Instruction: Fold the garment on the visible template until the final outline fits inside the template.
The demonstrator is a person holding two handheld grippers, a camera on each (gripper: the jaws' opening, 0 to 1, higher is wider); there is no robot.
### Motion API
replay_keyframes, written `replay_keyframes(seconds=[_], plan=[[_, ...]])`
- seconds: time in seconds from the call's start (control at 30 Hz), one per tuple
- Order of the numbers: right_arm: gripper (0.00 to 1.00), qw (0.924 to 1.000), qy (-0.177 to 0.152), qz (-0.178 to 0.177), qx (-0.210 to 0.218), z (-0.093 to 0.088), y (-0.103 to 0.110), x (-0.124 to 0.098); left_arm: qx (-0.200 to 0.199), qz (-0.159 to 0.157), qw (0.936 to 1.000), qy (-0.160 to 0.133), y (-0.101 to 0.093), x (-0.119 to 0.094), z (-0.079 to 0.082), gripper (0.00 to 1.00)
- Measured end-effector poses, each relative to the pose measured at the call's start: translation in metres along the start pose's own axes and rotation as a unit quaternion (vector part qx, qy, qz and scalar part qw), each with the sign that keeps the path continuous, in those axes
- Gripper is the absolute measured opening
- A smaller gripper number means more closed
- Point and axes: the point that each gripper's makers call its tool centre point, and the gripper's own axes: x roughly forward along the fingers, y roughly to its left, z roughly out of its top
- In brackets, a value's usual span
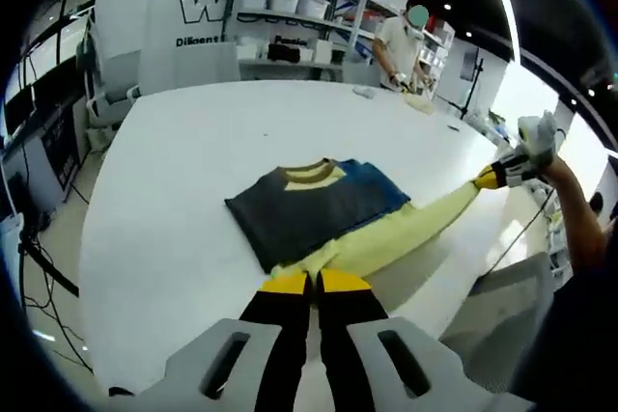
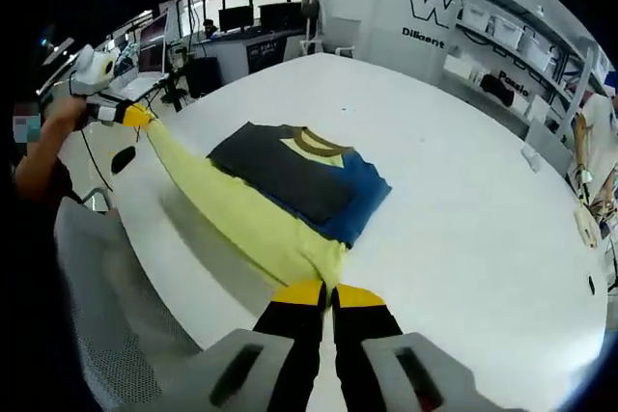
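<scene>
A folded garment point(image 1: 319, 205) point(image 2: 290, 176) lies on the white table point(image 1: 193, 142) point(image 2: 473, 219); it is dark grey and blue, with a tan collar facing up. A long yellow sleeve point(image 1: 406, 229) point(image 2: 227, 205) runs from it, stretched just above the table's near edge between both grippers. My left gripper point(image 1: 314, 283) is shut on one end of the sleeve and also appears as the left gripper point(image 2: 130, 113) at the far left of the right gripper view. My right gripper point(image 2: 328, 293) is shut on the other end and appears as the right gripper point(image 1: 494, 177) in the left gripper view.
A person point(image 1: 406, 36) works at the far side of the table, beside shelves with bins point(image 1: 290, 2). A grey mesh chair point(image 2: 106, 315) stands off the table's near edge. Desks with monitors point(image 2: 241, 21) stand beyond the table.
</scene>
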Motion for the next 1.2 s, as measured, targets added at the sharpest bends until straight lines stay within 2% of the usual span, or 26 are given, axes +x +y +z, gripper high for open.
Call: replay_keyframes(seconds=[0.07, 0.17, 0.37, 0.5, 0.67, 0.77, 0.97, 1.2], plan=[[0.00, 1.0000, -0.003, -0.004, -0.003, 0.009, -0.007, 0.004, 0.001, 0.000, 1.0000, -0.003, 0.003, 0.005, 0.007, 0.00], [0.00, 0.9998, -0.016, -0.013, -0.003, 0.027, -0.021, 0.011, 0.003, 0.005, 0.9999, -0.014, 0.013, 0.019, 0.026, 0.00], [0.00, 0.9991, -0.028, -0.031, -0.013, 0.059, -0.048, 0.039, 0.005, 0.018, 0.9995, -0.024, 0.035, 0.049, 0.053, 0.00], [0.00, 0.9974, -0.046, -0.049, -0.027, 0.084, -0.065, 0.056, 0.007, 0.033, 0.9992, -0.023, 0.052, 0.069, 0.064, 0.00], [0.00, 0.9948, -0.061, -0.068, -0.044, 0.107, -0.082, 0.077, 0.002, 0.049, 0.9984, -0.027, 0.073, 0.093, 0.078, 0.00], [0.00, 0.9928, -0.073, -0.080, -0.051, 0.122, -0.093, 0.098, 0.001, 0.062, 0.9977, -0.026, 0.087, 0.110, 0.083, 0.00], [0.00, 0.9923, -0.057, -0.093, -0.058, 0.121, -0.109, 0.141, -0.001, 0.079, 0.9967, -0.017, 0.105, 0.143, 0.081, 0.00], [0.00, 0.9916, -0.042, -0.104, -0.065, 0.114, -0.117, 0.171, 0.001, 0.105, 0.9945, -0.007, 0.121, 0.181, 0.064, 0.00]])
